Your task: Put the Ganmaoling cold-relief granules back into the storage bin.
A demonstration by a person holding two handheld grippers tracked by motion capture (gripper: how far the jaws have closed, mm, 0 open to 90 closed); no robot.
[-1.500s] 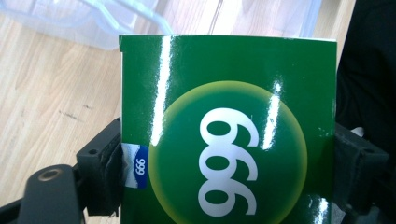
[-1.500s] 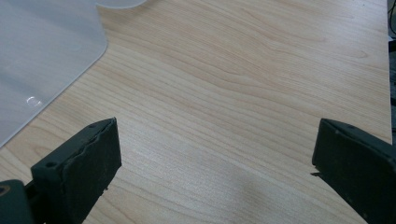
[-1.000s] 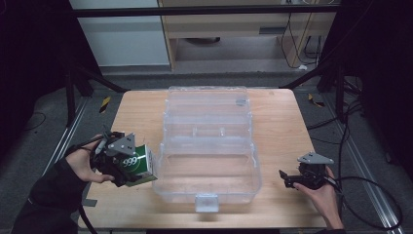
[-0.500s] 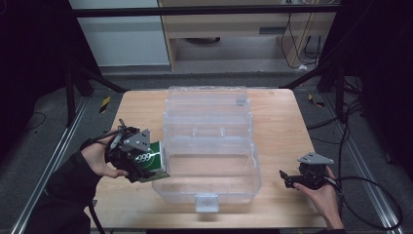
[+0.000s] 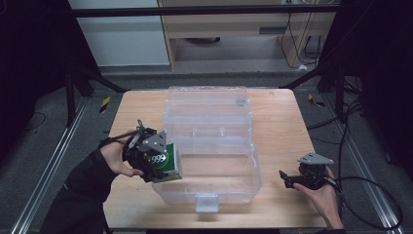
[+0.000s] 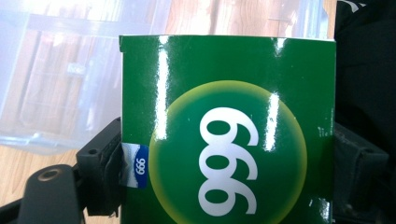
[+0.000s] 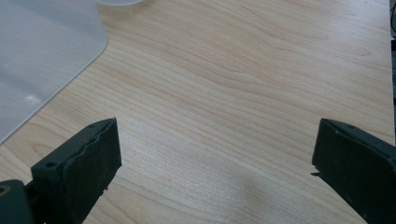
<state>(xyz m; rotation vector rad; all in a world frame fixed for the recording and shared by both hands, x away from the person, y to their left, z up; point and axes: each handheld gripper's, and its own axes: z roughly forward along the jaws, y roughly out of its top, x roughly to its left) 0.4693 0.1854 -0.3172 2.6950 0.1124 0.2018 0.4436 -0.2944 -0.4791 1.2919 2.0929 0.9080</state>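
I have the left tool (image 5: pixel 163 163) clamped on the green box (image 5: pixel 168 162) marked 999, one jaw pressing each side of it in the left gripper view, and I hold it at the left wall of the clear plastic case (image 5: pixel 209 156), about level with the rim. The case stands open on the desk (image 5: pixel 277 112), lid leaning back. The right tool (image 5: pixel 292 179) rests low near the desk's right edge, jaws wide apart with nothing between them, clear of the case.

To do this step well, I judge I should carry the box over the wall before lowering it, keep it level, and set it flat on the case floor before I let go. The right tool could steady the case if it slides.

The box (image 6: pixel 229 135) blocks most of the left gripper view, so I can't see its lower edge or where it would land. The transparent walls make rim and dividers hard to separate, and I cannot tell whether the box touches the wall.
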